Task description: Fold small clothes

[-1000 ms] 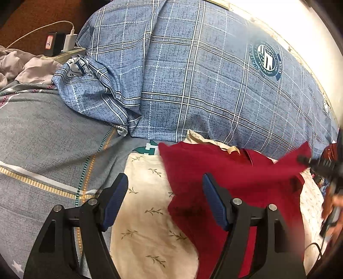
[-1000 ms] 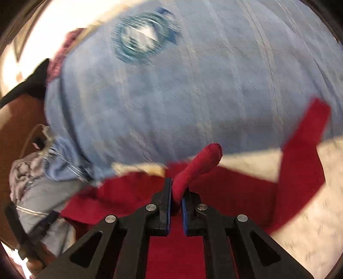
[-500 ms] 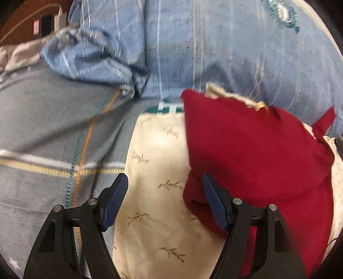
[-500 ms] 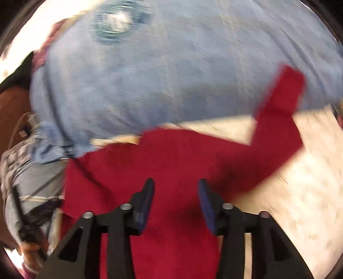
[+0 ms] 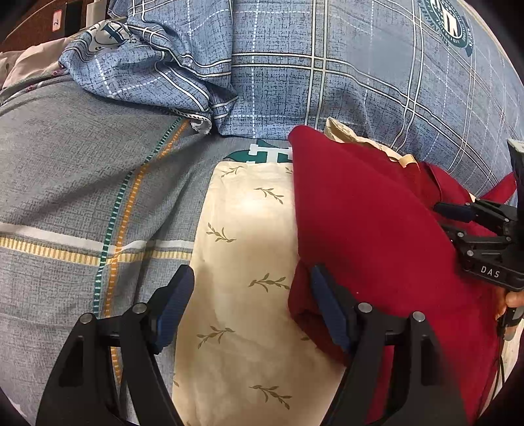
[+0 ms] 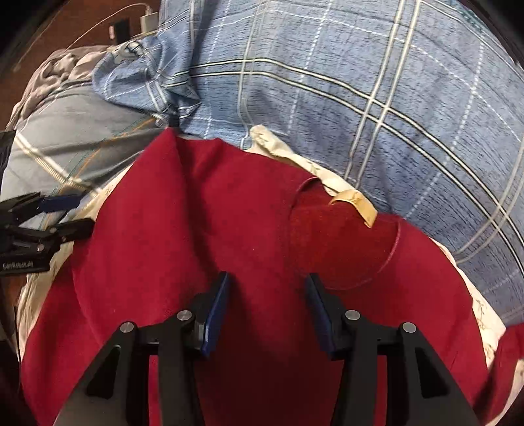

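Note:
A dark red garment (image 5: 376, 236) lies partly folded on a cream leaf-print cloth (image 5: 245, 229) on the bed. My left gripper (image 5: 250, 278) stands open over the cream cloth, its right finger beside the garment's left folded edge. My right gripper (image 6: 268, 278) hovers over the middle of the red garment (image 6: 229, 213), just below the neck opening with its tan label (image 6: 353, 200). Its jaws are closing, still apart, with flat red fabric below them and nothing pinched. Each gripper shows in the other's view: the right gripper (image 5: 458, 219) and the left gripper (image 6: 65, 213).
A blue plaid quilt (image 5: 327, 82) bulges behind the clothes, with a grey striped bedsheet (image 5: 65, 180) to the left. Crumpled grey clothing (image 6: 59, 72) and a white charger with its cable (image 6: 147, 19) lie at the far left. A hand (image 5: 514, 298) shows at the right edge.
My right gripper let go of the red fabric it pinched, opened, and swung over the garment's middle. The red fabric now lies folded over. My left gripper sank towards the cloth.

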`<state>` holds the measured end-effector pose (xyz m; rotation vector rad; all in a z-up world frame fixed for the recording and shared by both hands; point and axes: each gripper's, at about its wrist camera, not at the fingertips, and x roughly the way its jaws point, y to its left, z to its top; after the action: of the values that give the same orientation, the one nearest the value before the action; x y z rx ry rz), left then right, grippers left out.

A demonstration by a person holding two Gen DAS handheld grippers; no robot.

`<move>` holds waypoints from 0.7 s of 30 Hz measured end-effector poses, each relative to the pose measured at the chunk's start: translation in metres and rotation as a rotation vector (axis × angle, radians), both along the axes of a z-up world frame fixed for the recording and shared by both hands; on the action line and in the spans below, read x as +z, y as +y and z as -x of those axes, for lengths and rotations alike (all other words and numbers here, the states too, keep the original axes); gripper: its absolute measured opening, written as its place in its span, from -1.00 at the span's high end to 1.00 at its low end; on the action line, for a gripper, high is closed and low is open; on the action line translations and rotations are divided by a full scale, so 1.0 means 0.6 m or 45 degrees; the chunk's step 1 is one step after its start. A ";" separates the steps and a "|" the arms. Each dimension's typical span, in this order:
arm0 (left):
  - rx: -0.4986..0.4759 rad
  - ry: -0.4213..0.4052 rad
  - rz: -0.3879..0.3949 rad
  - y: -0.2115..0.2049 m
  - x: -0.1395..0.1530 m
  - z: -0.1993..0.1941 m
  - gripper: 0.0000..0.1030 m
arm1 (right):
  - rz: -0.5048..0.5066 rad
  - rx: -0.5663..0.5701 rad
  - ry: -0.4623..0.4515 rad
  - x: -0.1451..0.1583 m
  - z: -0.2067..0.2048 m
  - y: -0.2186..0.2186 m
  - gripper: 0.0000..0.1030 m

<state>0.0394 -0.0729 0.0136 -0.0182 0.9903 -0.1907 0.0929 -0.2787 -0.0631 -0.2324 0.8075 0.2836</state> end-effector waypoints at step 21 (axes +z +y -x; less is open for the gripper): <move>0.066 -0.059 -0.018 0.021 0.019 0.001 -0.42 | 0.051 -0.300 -0.159 0.038 0.027 -0.004 0.37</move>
<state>0.0386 -0.0602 0.0248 -0.0267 0.9442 -0.1361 0.0765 -0.2811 -0.0403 -0.1883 0.7094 0.0309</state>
